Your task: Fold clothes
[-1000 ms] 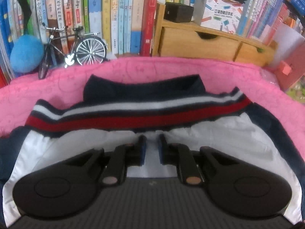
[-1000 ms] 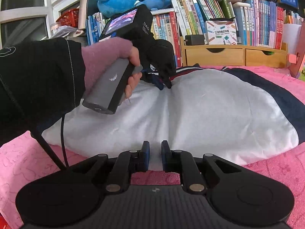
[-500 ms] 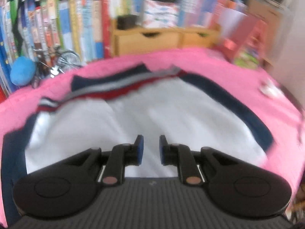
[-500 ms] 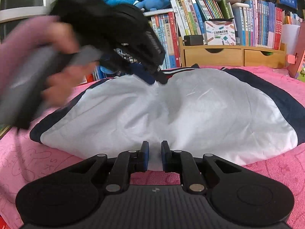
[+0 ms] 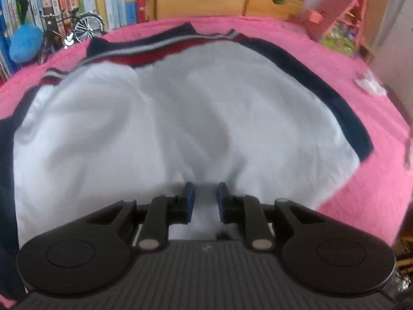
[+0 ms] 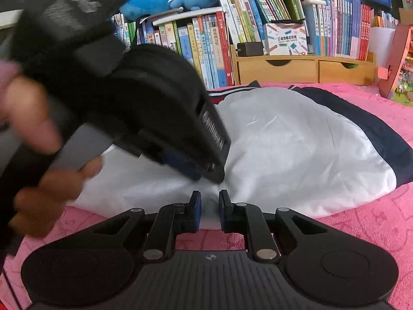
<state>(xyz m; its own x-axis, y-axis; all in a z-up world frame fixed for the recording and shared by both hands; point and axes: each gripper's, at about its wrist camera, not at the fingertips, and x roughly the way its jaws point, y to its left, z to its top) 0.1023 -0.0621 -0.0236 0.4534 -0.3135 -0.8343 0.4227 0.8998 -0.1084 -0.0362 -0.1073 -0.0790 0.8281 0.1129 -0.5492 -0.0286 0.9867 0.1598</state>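
The right gripper (image 6: 209,202) is keeping its blue-padded fingers (image 6: 197,204) close together over the near hem of the white folded garment with navy bands and a red-and-white striped collar (image 6: 296,139). A little fold of white cloth is sitting in the narrow gap and the pads seem to be pinching it, though I cannot be fully sure.

The left gripper (image 5: 205,193), just beside it at the same hem, is opening its fingers (image 5: 189,196). White cloth is lying under the gap, but the pads are not pressing on it. In the right wrist view a person's hand (image 6: 46,160) is holding this gripper's grey handle.

The garment is lying spread on the pink textured cover (image 5: 374,180) of the surface, with its collar pointing away from the hem toward the wooden drawer box (image 6: 304,69) and the row of books (image 6: 258,25).

In my judgement, the step in hand is taking the hem at two points for the next fold. To do it well, the left fingers should open enough and close on both layers of cloth at the hem, well apart from the right grip. Then both sides can rise evenly, without dragging the pink cover.
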